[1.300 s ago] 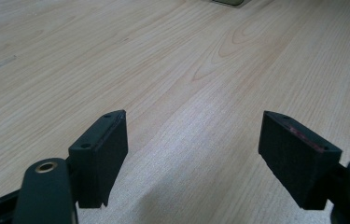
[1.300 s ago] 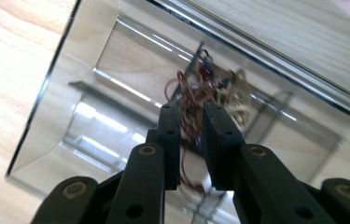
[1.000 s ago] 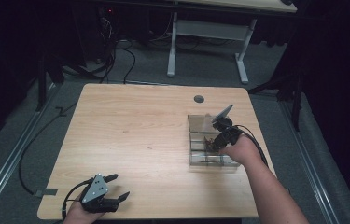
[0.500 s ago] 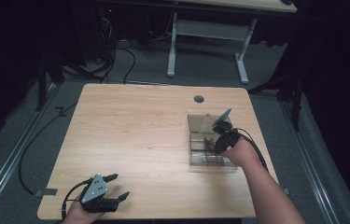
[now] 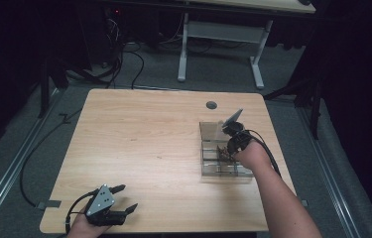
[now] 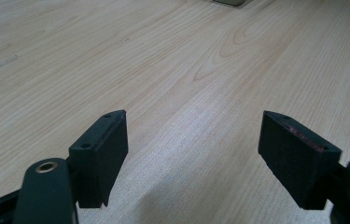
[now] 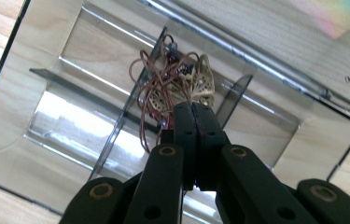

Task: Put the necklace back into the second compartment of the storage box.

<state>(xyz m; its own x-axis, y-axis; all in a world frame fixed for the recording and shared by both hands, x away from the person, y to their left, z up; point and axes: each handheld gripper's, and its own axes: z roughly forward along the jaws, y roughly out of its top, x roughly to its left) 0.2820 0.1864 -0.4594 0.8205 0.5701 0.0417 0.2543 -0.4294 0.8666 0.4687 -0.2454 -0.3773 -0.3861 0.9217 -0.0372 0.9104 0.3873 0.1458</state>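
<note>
on the pale wooden table (image 5: 139,144) the right gripper (image 7: 194,108), jaws just closing, is pinching the necklace (image 7: 172,88) inside the clear divided organiser (image 5: 208,171) (left gripper (image 6: 193,154) resting agape), so lifting straight up likely comes next.

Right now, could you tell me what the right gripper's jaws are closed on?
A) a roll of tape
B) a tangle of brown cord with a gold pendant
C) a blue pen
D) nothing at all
B: in the right gripper view, the right gripper pinches the brown cord necklace inside the clear divided box.
</note>
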